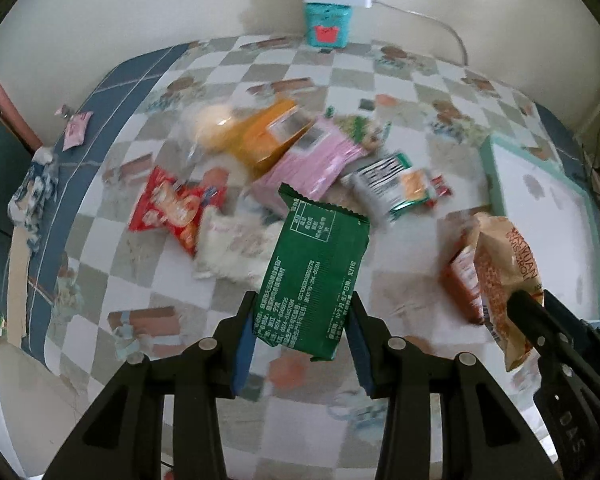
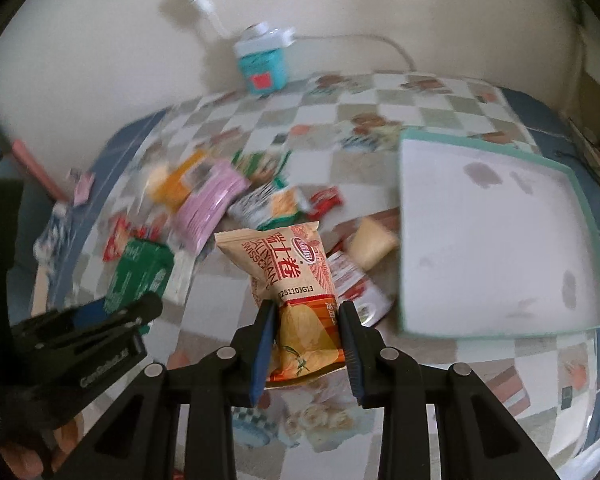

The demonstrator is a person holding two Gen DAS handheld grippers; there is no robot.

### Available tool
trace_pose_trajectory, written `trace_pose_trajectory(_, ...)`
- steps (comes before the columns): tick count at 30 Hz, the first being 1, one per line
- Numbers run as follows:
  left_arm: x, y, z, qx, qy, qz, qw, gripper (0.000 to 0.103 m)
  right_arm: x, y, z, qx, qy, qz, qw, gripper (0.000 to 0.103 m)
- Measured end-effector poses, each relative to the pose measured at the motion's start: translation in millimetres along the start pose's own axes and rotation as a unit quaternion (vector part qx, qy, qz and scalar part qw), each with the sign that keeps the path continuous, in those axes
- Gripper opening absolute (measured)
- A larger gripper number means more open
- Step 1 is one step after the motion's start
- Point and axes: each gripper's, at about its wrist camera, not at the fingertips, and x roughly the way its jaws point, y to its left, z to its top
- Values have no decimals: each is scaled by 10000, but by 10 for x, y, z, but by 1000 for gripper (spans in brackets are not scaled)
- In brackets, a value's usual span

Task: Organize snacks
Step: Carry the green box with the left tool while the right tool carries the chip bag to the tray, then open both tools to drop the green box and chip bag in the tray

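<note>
The sorting looks barely begun: the white tray (image 2: pixel 500 240) with the teal rim lies bare on the checkered tabletop (image 1: pixel 400 80), while most of the snacks sit in a loose pile (image 1: pixel 300 152) near its middle. 2 packets are in hand above the tabletop. The left gripper (image 1: pixel 302 332) has its fingers closed on the lower end of a green packet (image 1: pixel 320 268), and the right gripper (image 2: pixel 306 332) pinches a beige and orange roll packet (image 2: pixel 290 280) the same way. By my reading, both are due for the tray, and everything else is left to do. The right wrist view shows the whole tray bottom and 2 packets just beside its near-left edge, a pale yellow one (image 2: pixel 372 246) and a red and white one (image 2: pixel 358 286); the left view catches only the tray's corner, but shows the red bag (image 1: pixel 172 208) and the white bag (image 1: pixel 236 248) at the pile's left more clearly.
</note>
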Motion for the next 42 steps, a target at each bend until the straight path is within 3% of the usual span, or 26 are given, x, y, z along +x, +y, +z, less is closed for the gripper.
trace_pose_trajectory(11,23,-913,483,383,34,-251,9989,44,4,-794,441,940,-333,-892,9910,34)
trace_pose_trajectory(18,222,-1556,719,591,107,-553,9967,44,101,-1419,665,1496,-379,-1526,9762,34)
trace_pose_trajectory(26,487,-2230,880,1029,32,-743,9919,44,210,-2054,768,2005,-487,-1873,9604,34)
trace_pose_trajectory(31,592,-2429,904,1150,-19,-865,9896,44,265,-2307,812,2177,-474,-2123,9515,34)
trace_pose_trajectory(37,533,-2494,932,1283,-163,-896,9876,44,326,-2386,815,2206,-379,-2185,9498,35)
trace_pose_trajectory(41,462,-2387,963,1160,-127,-779,9901,52,307,-2346,815,2184,-334,-2127,9518,37)
trace_pose_trajectory(42,443,-2330,972,1099,-132,-672,9916,55,307,-2333,816,2167,-288,-2141,9521,42)
